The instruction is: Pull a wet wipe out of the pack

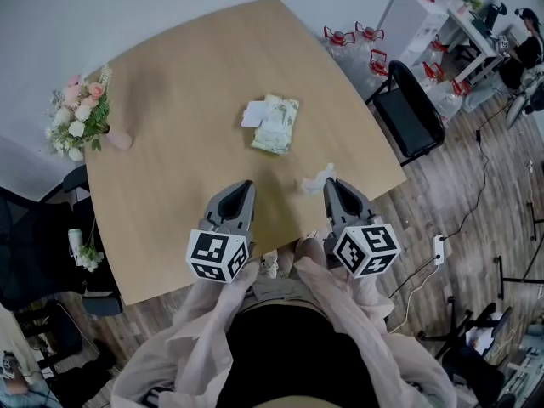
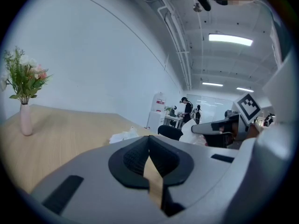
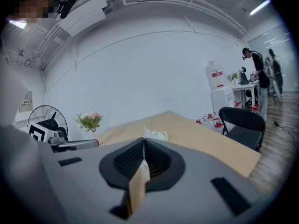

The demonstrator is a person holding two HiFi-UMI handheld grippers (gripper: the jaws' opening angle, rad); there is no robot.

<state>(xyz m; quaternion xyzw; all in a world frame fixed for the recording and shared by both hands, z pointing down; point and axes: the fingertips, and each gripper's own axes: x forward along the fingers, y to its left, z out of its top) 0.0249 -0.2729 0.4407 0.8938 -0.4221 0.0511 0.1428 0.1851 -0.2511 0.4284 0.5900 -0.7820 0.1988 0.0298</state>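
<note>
Tan wooden surface (image 1: pixel 170 83). Wipe pack (image 1: pixel 277 124) lay at frame centre. Right hand-held gripper (image 1: pixel 330 185) was closed, seemingly pinching crumpled wet wipe (image 1: pixel 317 179) lower right of pack and apart from it. Left hand-held gripper (image 1: pixel 246 187) was closed, empty. Best approach, judged: firm pinch, low level draw, left pinning pack if next sheet trailed.

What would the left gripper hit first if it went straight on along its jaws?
Probably the wipe pack, lying on the table ahead of the left gripper. The left gripper view shows it slightly left of the jaw line, so it may only graze it.
</note>
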